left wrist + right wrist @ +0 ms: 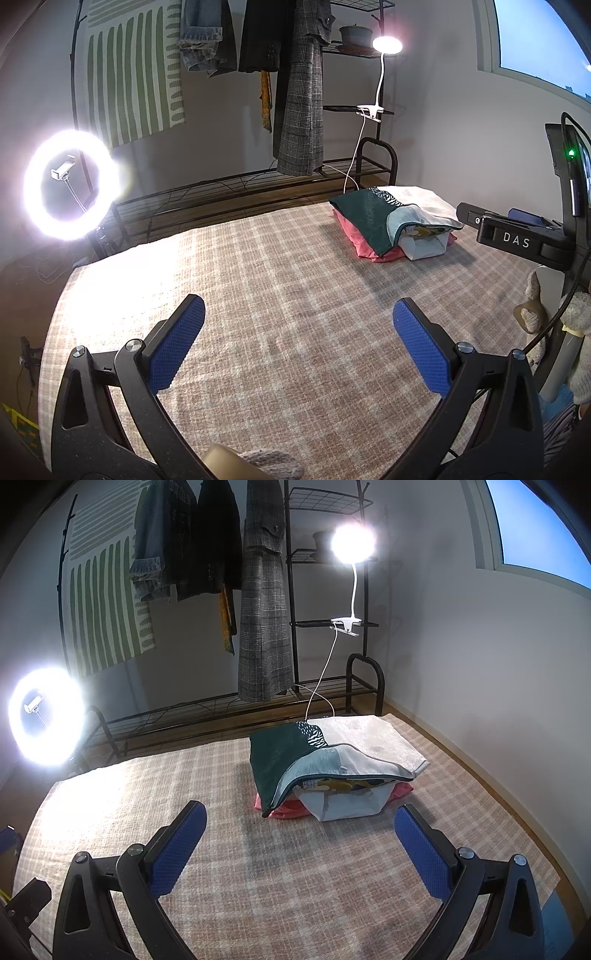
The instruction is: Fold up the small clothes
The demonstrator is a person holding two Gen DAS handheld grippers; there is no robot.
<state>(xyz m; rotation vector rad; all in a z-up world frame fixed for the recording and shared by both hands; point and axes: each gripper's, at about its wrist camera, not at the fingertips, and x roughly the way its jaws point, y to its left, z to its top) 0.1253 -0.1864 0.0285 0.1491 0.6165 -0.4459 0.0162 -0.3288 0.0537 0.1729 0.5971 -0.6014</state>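
A pile of folded clothes (391,221) (332,760) rests at the far right of the checked beige blanket (280,288) (258,867). A dark green and white patterned piece lies on top, with a pale item and a pink one underneath. My left gripper (299,317) hovers open over bare blanket, well short of the pile and to its left. My right gripper (301,823) is open too, its blue pads just in front of the pile with nothing between them. The right gripper's body (524,236) also shows at the right edge of the left wrist view.
A lit ring light (70,184) (46,716) stands off the blanket's left side. Behind, a black rack (258,184) (332,627) holds hanging coats and a clip lamp (386,46) (352,542). A white wall (498,701) runs along the right. A knitted sleeve (576,332) shows at the right.
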